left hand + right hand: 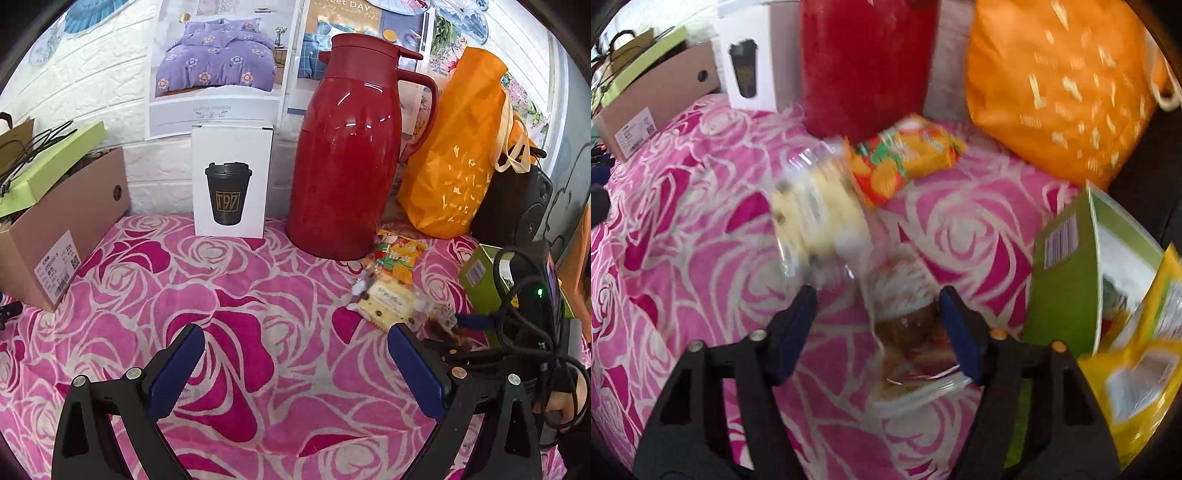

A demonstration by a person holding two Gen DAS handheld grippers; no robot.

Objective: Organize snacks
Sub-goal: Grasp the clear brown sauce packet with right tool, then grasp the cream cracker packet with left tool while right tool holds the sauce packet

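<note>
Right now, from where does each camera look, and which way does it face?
Left wrist: sits behind the left gripper, looks forward and down over the pink cloth to the red jug; its open fingers show.
Right wrist: sits behind the right gripper, looks steeply down at a clear snack pack between its fingers.
Shared: jug, orange bag, orange snack, green box.

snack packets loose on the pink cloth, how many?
3: orange packet by the red jug, pale cake packet in front of it, brown clear-wrapped packet nearest. The green box may hide more.
</note>
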